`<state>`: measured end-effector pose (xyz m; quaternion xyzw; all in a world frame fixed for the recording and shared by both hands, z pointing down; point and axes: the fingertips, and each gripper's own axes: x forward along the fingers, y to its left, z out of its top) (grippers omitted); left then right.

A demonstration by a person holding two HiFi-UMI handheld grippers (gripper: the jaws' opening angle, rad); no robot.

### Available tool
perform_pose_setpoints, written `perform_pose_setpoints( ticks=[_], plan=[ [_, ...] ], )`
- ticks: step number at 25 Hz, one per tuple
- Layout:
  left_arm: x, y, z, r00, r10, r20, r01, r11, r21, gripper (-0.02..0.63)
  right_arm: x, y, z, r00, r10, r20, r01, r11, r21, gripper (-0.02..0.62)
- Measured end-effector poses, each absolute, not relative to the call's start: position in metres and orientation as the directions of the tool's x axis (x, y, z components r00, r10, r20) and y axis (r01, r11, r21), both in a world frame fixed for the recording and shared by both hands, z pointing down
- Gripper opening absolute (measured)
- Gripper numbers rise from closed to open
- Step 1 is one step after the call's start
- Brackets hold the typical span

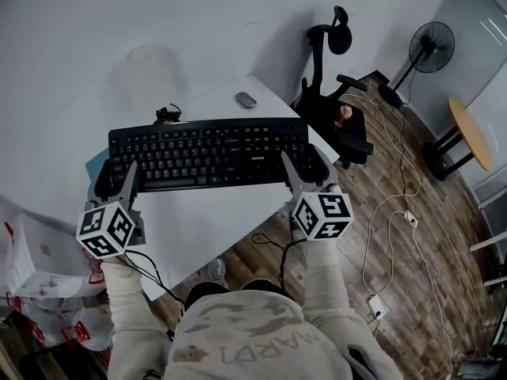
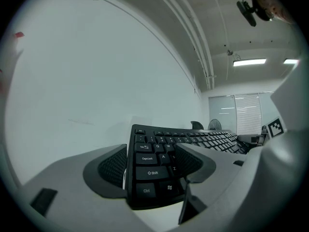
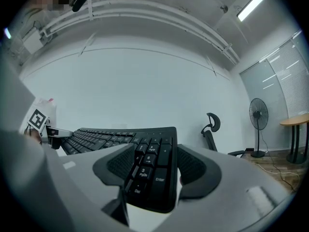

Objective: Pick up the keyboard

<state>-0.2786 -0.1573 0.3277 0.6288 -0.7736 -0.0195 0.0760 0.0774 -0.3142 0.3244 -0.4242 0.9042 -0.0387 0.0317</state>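
Note:
A black full-size keyboard (image 1: 206, 153) stretches across the head view above the white table (image 1: 206, 224) and looks raised off it. My left gripper (image 1: 116, 179) is shut on the keyboard's left end. My right gripper (image 1: 306, 167) is shut on its right end. In the left gripper view the keyboard (image 2: 193, 140) runs off to the right, and the left gripper (image 2: 150, 166) clamps the Shift and Ctrl end between its ribbed pads. In the right gripper view the keyboard (image 3: 106, 135) runs off to the left, with the right gripper (image 3: 155, 170) clamped on the number-pad end.
A grey mouse (image 1: 245, 100) lies on the table behind the keyboard, with a small black device (image 1: 166, 115) near the back edge. To the right are a black office chair (image 1: 333, 109), a fan (image 1: 432, 50), a round wooden table (image 1: 469, 133) and floor cables (image 1: 396, 212). Bags (image 1: 40, 291) sit lower left.

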Motion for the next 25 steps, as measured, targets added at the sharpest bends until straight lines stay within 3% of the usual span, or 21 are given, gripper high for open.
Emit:
perform_pose_setpoints(
  ticks=[25],
  plan=[
    [-0.251, -0.102, 0.288, -0.28, -0.96, -0.02, -0.954, 0.276, 0.115, 0.319, 0.091, -0.287, 0.283, -0.689, -0.713, -0.127, -0.713, 0.699, -0.06, 0.279]
  ],
)
